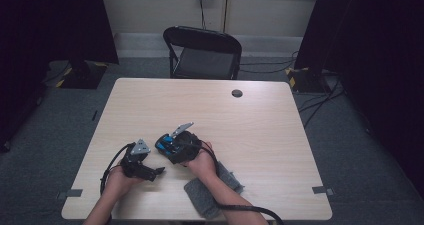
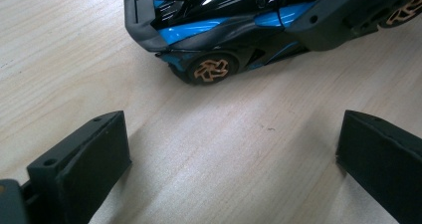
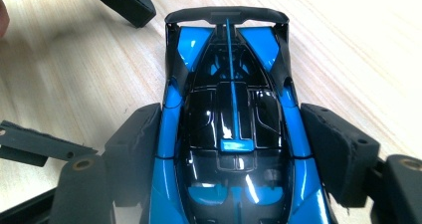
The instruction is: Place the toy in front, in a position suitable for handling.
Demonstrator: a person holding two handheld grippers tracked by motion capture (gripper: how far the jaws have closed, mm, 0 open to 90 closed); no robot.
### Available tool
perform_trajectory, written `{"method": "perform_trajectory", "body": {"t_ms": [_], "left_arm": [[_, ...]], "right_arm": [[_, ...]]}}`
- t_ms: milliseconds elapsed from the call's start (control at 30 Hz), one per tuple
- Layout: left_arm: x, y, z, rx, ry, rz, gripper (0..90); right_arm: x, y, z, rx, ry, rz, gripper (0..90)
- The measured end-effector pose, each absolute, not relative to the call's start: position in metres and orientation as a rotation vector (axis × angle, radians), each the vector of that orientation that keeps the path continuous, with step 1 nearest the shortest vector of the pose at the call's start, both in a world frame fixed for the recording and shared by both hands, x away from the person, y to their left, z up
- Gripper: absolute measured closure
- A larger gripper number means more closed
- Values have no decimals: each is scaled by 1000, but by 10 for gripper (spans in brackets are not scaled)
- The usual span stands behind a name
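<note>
A glossy blue-and-black toy car [image 3: 231, 129] with copper-coloured wheels and a dark rear wing stands on the table [image 1: 260, 115], pinched at its flanks by the right gripper [image 1: 167, 147]. Just beside the car, the left gripper [image 1: 159, 171] is spread, holding nothing.

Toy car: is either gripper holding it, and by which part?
The right gripper clamps the toy car across its two sides at mid-body. The left gripper is open, holding nothing.
</note>
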State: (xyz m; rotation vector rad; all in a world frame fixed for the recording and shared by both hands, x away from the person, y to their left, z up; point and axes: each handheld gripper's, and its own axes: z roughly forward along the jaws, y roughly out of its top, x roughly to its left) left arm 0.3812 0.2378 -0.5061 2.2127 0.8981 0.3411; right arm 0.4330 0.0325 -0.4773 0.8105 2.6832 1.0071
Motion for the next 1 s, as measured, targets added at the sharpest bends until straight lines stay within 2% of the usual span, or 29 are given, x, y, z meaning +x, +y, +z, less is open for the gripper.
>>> {"method": "perform_trajectory", "body": {"t_ms": [700, 1000], "left_arm": [[381, 238, -506, 2211, 898, 340, 0], [381, 238, -506, 2210, 897, 342, 0]], "right_arm": [[433, 27, -491, 860, 2687, 974, 250], [437, 33, -492, 857, 2672, 969, 203]]}}
